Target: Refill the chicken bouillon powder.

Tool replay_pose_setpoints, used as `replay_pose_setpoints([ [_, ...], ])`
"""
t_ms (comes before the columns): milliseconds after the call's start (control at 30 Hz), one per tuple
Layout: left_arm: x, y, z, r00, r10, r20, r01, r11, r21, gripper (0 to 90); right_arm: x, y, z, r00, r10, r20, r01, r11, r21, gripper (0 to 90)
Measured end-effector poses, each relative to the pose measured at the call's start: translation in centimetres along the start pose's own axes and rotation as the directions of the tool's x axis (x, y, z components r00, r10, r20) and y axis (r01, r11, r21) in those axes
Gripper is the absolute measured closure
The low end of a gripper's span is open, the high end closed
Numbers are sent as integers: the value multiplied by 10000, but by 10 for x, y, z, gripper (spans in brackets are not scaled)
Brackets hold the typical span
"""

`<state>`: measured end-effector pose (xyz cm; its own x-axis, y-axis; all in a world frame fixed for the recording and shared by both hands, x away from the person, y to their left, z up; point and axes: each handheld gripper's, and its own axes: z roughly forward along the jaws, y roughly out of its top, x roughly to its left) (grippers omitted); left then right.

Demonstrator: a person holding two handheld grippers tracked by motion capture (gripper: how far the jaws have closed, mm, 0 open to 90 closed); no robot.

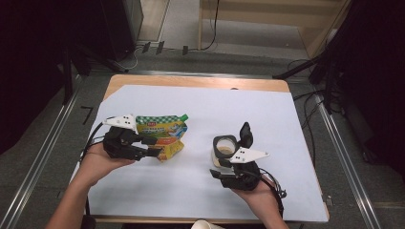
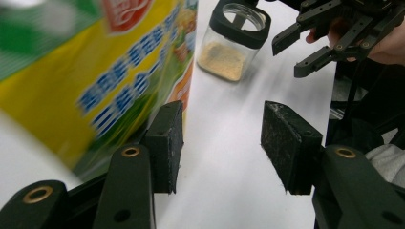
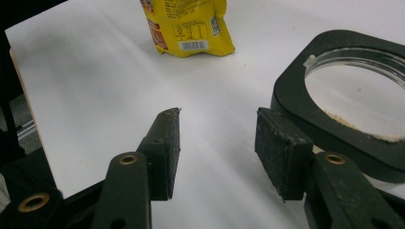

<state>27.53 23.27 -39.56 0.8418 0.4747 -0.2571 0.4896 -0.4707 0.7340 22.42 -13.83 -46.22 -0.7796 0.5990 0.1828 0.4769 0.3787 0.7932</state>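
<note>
Closing the wide-open left gripper (image 2: 222, 143) off-centre could topple the yellow-green plastic spout pouch (image 2: 90, 67) at frame left.

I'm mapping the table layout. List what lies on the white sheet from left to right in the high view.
left gripper → yellow-green pouch → open jar with tan powder → right gripper, whose place overlaps the jar's.

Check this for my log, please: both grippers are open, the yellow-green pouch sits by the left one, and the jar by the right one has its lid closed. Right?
Not quite. The jar has its lid flipped open, standing up behind the rim, as the high view shows. The rest holds: left gripper and right gripper are open, and the pouch sits by the left one.
</note>
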Motion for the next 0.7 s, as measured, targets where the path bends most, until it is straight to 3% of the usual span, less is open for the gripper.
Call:
replay_pose_setpoints([
  [300, 9, -8, -25, 9989, -283, -380, 275, 9994, -218, 512, 4, 3, 5, 9998, -169, -138, 169, 9999, -3, 519],
  [467, 15, -11, -36, 9968, -442, -671, 441, 9990, -38, 516, 5, 4, 6, 9997, -153, -202, 152, 9999, -61, 516],
  [500, 18, -13, -39, 9944, -578, -890, 579, 9983, -6, 516, 5, 4, 6, 9997, -173, -190, 172, 9998, -61, 516],
  [700, 25, -13, -37, 9914, -638, -1139, 650, 9979, 74, 514, 6, 8, 11, 9993, -274, -262, 273, 9996, -60, 516],
])
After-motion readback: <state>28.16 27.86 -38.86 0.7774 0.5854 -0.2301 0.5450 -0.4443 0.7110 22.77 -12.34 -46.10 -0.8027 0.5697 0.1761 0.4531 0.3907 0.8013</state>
